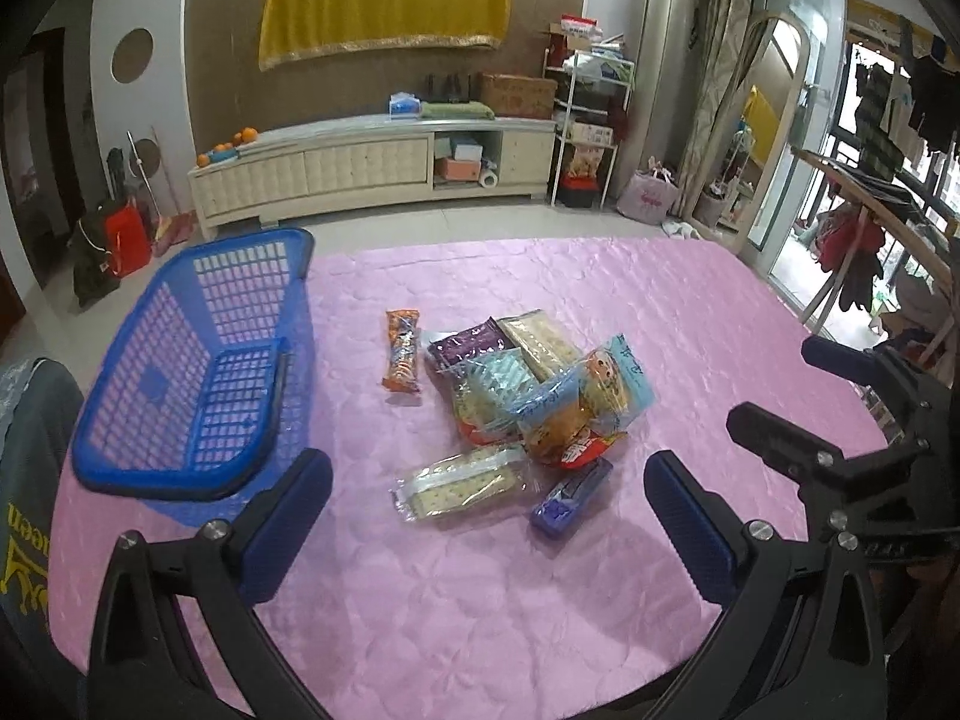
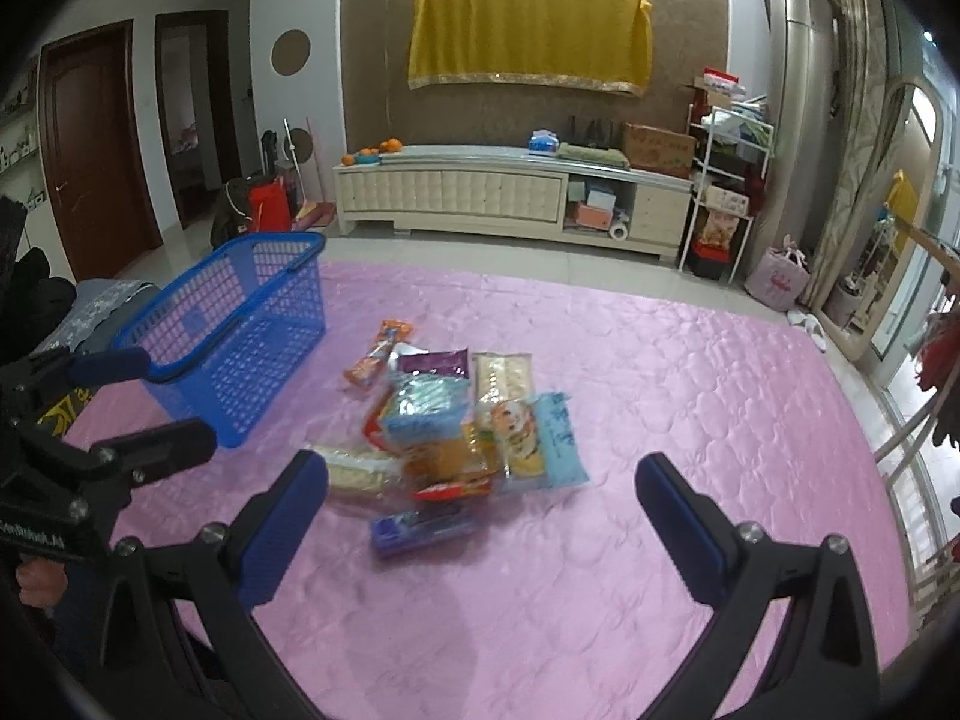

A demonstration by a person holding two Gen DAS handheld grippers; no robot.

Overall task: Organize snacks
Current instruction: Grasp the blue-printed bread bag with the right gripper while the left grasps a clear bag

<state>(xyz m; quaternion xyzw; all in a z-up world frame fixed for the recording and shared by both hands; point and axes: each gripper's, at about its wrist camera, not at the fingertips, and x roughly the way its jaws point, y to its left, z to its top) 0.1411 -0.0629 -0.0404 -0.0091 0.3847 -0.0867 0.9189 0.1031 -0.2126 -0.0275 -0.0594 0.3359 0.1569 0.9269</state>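
A pile of snack packets (image 1: 540, 396) lies mid-table on the pink cloth (image 1: 690, 312); it also shows in the right wrist view (image 2: 468, 426). An orange biscuit pack (image 1: 402, 351) lies apart to the pile's left. A clear cracker pack (image 1: 462, 483) and a blue-purple pack (image 1: 573, 498) lie at the near side. An empty blue basket (image 1: 198, 360) stands at the left, also in the right wrist view (image 2: 240, 330). My left gripper (image 1: 489, 516) is open and empty, just short of the pile. My right gripper (image 2: 480, 516) is open and empty, near the blue-purple pack (image 2: 420, 531).
The right gripper's body shows at the right edge of the left wrist view (image 1: 840, 444); the left gripper's body shows at the left edge of the right wrist view (image 2: 90, 456). A chair back (image 1: 36, 456) stands beside the basket. A cabinet (image 1: 372, 174) lines the far wall.
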